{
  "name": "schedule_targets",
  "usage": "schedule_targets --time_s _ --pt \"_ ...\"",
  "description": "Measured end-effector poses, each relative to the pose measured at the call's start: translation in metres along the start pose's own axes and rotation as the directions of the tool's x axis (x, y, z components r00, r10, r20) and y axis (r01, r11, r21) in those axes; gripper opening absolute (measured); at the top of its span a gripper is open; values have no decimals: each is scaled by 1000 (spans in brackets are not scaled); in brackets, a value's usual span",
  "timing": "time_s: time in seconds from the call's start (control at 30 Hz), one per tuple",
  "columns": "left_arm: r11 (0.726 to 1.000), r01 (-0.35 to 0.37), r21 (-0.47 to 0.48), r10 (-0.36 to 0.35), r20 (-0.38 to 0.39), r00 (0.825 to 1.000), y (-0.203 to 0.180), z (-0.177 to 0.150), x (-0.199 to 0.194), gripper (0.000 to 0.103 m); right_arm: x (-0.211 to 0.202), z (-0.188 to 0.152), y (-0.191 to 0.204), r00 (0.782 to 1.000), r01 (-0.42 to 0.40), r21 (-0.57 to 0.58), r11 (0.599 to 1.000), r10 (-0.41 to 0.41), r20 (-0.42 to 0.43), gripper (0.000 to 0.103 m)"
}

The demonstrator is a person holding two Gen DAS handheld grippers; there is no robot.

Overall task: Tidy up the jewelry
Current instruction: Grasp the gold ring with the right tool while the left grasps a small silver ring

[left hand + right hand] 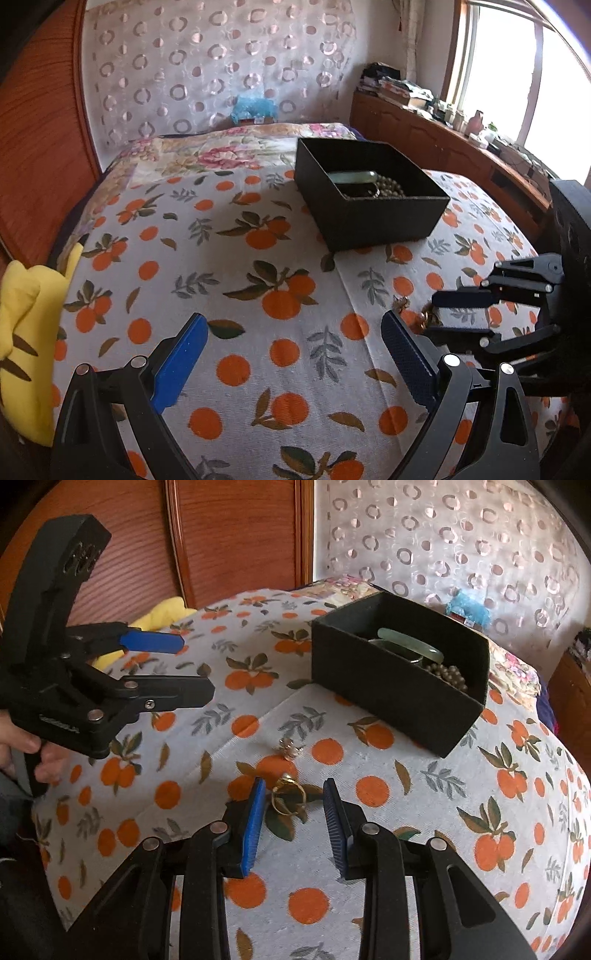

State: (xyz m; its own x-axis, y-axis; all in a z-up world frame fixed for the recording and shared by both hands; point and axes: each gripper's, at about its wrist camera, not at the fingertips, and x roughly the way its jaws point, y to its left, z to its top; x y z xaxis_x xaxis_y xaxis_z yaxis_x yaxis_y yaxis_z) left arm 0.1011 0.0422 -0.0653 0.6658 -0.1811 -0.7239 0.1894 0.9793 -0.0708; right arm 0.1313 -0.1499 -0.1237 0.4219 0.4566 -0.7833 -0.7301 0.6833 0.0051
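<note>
A black open box (373,199) (399,672) stands on the orange-print cloth and holds a green bangle (413,642) and a bead string (448,675). Gold rings (289,796) lie on the cloth between the fingertips of my right gripper (293,794), which is open with its jaws on either side of them. A small silver piece (290,748) lies just beyond. My left gripper (291,332) is open and empty over the cloth, left of the right gripper (443,314); it also shows in the right wrist view (195,668).
The cloth (258,288) covers a bed. A yellow pillow (26,332) lies at the left edge. A wooden headboard (40,147) and a low wooden cabinet (443,147) with clutter stand around the bed.
</note>
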Motion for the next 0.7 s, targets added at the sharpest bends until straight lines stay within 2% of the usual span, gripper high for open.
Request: schedule_targets --time_s 0.03,0.13,0.5,0.57,0.63,0.7 --pt "1000 2 4 -2 -5 1000 -2 0 2 91 -1 -1 -2 1000 13 -8 1000 -13 0 22" --pt "1000 17 18 -17 -21 1000 -10 0 7 91 -5 -3 -12 1000 -3 10 1000 2 4 21" --pt "991 54 124 -46 -62 997 -54 9 26 90 -31 -14 -50 997 24 103 994 -31 68 21" --pt "989 64 132 -56 -64 996 -58 10 28 80 -32 -16 -55 997 25 116 993 -34 71 22" --pt "988 86 132 -76 -74 994 -61 11 31 62 -32 -16 -59 997 29 125 992 -38 72 22" --pt "985 111 135 -101 -78 992 -64 10 32 54 -32 -17 -63 997 31 133 991 -41 72 22"
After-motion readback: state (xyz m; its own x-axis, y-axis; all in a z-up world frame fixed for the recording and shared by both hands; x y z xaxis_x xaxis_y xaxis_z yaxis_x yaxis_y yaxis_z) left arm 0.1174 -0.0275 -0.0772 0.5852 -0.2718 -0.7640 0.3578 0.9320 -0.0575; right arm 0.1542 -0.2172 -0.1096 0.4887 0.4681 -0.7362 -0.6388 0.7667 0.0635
